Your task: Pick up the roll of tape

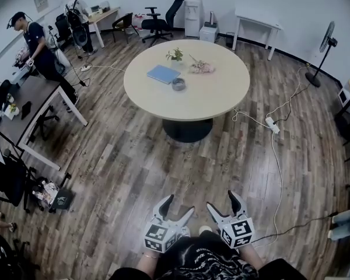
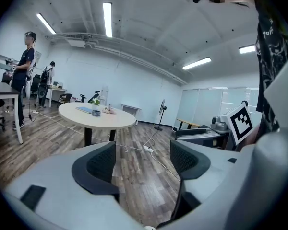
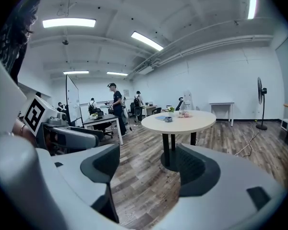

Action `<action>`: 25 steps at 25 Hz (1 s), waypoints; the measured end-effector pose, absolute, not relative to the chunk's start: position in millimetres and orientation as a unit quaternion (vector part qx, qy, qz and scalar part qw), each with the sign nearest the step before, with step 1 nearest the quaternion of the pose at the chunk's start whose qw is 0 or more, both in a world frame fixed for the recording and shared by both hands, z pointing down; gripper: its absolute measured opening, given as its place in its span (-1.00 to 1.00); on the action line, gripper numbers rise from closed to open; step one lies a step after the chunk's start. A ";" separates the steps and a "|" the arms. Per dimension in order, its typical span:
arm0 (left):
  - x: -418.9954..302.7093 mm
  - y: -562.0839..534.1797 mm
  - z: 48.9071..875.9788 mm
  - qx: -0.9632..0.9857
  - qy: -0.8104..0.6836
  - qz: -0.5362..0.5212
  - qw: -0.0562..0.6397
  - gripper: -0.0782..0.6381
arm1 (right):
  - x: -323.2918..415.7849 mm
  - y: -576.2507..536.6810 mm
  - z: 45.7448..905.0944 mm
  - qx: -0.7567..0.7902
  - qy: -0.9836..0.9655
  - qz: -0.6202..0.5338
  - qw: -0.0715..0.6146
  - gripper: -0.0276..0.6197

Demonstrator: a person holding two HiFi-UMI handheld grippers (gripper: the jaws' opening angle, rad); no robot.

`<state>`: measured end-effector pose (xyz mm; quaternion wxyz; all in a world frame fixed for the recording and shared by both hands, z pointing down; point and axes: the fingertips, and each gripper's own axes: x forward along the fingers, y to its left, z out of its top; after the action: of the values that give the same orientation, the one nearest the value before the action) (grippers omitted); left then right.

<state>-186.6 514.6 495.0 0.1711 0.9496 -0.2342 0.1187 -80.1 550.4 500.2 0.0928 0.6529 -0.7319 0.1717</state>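
Observation:
The roll of tape (image 1: 178, 84) is a small grey ring lying flat near the middle of the round beige table (image 1: 221, 92), far ahead of me. It also shows as a small dark ring in the left gripper view (image 2: 96, 113) and in the right gripper view (image 3: 168, 119). My left gripper (image 1: 179, 204) and right gripper (image 1: 221, 200) are held side by side over the wooden floor, close to my body, well short of the table. Both stand open with nothing between their fingers (image 2: 100, 166) (image 3: 194, 169).
On the table lie a blue notebook (image 1: 163, 73), a small potted plant (image 1: 175, 54) and a pink bundle (image 1: 201, 67). A power strip (image 1: 272, 124) with cables runs across the floor at right. Desks, chairs and two people (image 1: 36, 45) stand at left; a fan (image 1: 324, 51) at far right.

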 end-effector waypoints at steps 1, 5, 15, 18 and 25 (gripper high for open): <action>-190.8 513.2 496.3 0.951 -0.229 0.121 0.168 0.22 | -84.5 548.2 500.9 0.655 -0.730 0.170 0.091 0.19; -203.1 500.7 494.5 0.958 -0.221 0.113 0.145 0.22 | -92.2 535.8 496.0 0.668 -0.723 0.159 0.074 0.19; -176.6 426.0 481.4 0.958 -0.245 0.099 0.108 0.22 | -62.9 466.4 485.6 0.663 -0.734 0.131 0.066 0.20; -159.4 400.5 482.4 0.956 -0.251 0.103 0.109 0.22 | -44.3 437.8 488.4 0.653 -0.742 0.138 0.070 0.20; -118.0 327.3 465.7 0.946 -0.298 0.076 0.101 0.22 | 0.9 360.3 487.1 0.623 -0.765 0.134 0.091 0.16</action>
<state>-118.0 327.3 465.7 0.1010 0.9461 -0.2982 0.0762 0.9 360.3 487.1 0.0913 0.6235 -0.7648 0.1340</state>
